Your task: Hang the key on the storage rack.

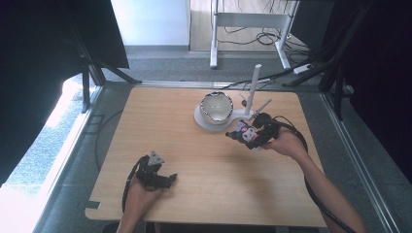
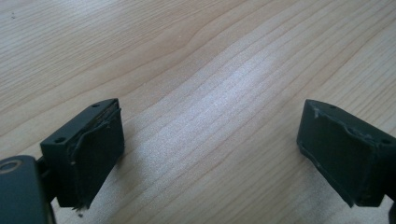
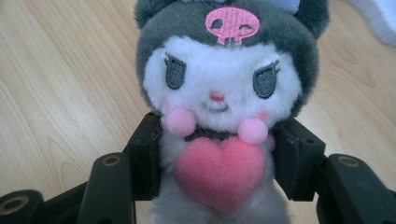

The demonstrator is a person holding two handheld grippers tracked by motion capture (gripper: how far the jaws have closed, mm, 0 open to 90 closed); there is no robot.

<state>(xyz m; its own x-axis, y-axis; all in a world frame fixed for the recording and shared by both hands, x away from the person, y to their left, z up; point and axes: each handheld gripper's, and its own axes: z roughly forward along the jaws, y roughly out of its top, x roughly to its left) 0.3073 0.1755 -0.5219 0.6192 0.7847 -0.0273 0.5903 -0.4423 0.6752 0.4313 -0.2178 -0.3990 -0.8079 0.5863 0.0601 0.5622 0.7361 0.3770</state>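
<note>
I've got a pale wood table [image 1: 204,160] under me, grain running clean, standing on grey floor. Nearest, my left claw [image 2: 210,154] sits low over bare wood at the near left, jaws spread wide with nothing between them. Further out on the right, my right claw [image 3: 217,163] is clamped tight on the plush toy [image 3: 219,93], pads pressing its body from both sides, dark-hooded head and pink heart facing the camera, lifted clear of the table. Just beyond it, toward the far middle, a bowl [image 1: 216,108] sits on a white stand [image 1: 206,124] with an upright peg [image 1: 253,87]. Past the table edge, a white desk frame [image 1: 248,22] and cables [image 1: 272,36], with dark curtains on either side.
</note>
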